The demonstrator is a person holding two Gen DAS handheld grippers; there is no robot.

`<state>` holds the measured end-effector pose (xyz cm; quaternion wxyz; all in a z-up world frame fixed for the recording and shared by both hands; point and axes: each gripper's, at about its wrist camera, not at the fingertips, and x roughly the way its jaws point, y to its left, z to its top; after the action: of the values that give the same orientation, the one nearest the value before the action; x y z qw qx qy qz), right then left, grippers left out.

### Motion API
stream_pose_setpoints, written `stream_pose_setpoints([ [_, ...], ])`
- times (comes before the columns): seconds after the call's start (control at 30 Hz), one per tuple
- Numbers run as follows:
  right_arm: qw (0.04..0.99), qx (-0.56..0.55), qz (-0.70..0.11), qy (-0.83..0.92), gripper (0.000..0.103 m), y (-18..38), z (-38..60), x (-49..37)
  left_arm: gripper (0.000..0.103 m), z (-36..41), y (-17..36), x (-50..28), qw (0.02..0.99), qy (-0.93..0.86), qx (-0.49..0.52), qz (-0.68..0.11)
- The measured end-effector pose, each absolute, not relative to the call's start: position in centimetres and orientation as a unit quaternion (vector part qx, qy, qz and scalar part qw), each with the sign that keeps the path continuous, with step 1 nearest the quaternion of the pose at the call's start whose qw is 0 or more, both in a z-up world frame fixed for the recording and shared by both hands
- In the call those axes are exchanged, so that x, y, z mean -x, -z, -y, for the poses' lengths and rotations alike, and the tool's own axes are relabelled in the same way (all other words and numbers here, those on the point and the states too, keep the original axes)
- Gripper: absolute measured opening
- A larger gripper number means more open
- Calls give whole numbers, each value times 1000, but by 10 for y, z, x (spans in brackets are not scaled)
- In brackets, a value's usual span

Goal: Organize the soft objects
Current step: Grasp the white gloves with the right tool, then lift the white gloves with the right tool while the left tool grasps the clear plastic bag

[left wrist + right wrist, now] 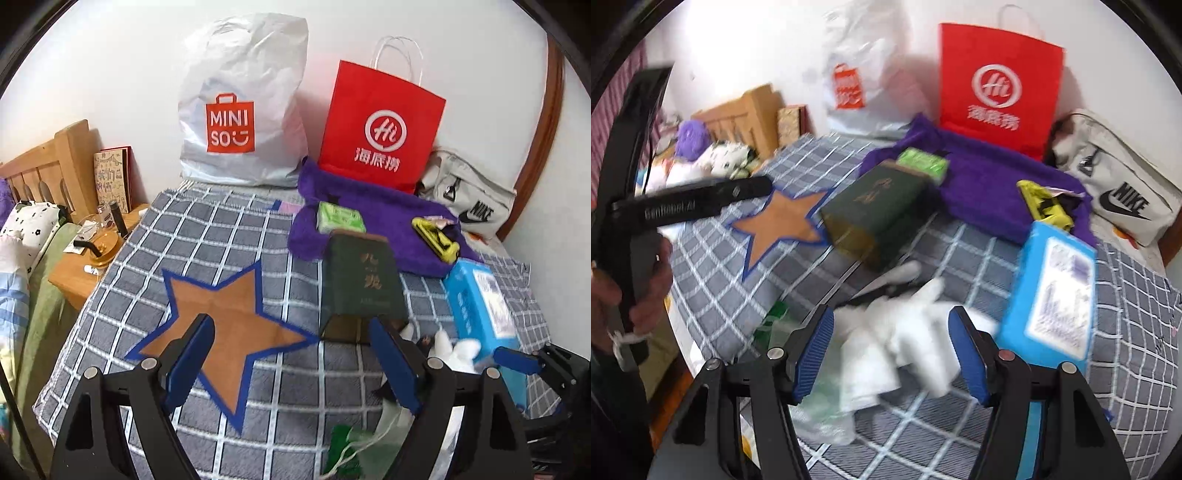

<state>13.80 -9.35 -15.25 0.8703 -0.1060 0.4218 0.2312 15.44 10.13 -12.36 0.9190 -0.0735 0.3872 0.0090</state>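
Between the right tongs [890, 354] (parted, unclamped) lies white plush [905, 332]; left tongs [291, 354] wide.

Clear star patch [225, 321]; dark green box [360, 280] beside it

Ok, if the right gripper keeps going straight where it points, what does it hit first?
Most likely the white soft toy, lying on the checked blanket between the right gripper's open fingers. Motion blur leaves depth unclear.
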Motion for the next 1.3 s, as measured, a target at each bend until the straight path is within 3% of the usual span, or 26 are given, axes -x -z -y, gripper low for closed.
stream_pose_setpoints([
  [0.4,859,195,-425,-211,57,200,55,-132,85,-106,123,-124,928,-28,51,-368],
  [0.5,861,224,-410,-202,42,203,52,-130,85,-101,114,-120,935,-39,30,-352],
  [0.53,861,228,-408,-202,32,203,52,-129,85,-99,111,-120,936,-43,25,-349],
  [0.67,863,212,-407,-209,20,197,59,-125,85,-95,102,-117,940,-46,16,-338],
  [1.03,882,149,-380,-235,18,165,78,-102,85,-77,89,-99,947,-96,-31,-306],
  [1.3,898,119,-362,-221,18,140,108,-78,85,-65,89,-90,949,-85,-3,-304],
])
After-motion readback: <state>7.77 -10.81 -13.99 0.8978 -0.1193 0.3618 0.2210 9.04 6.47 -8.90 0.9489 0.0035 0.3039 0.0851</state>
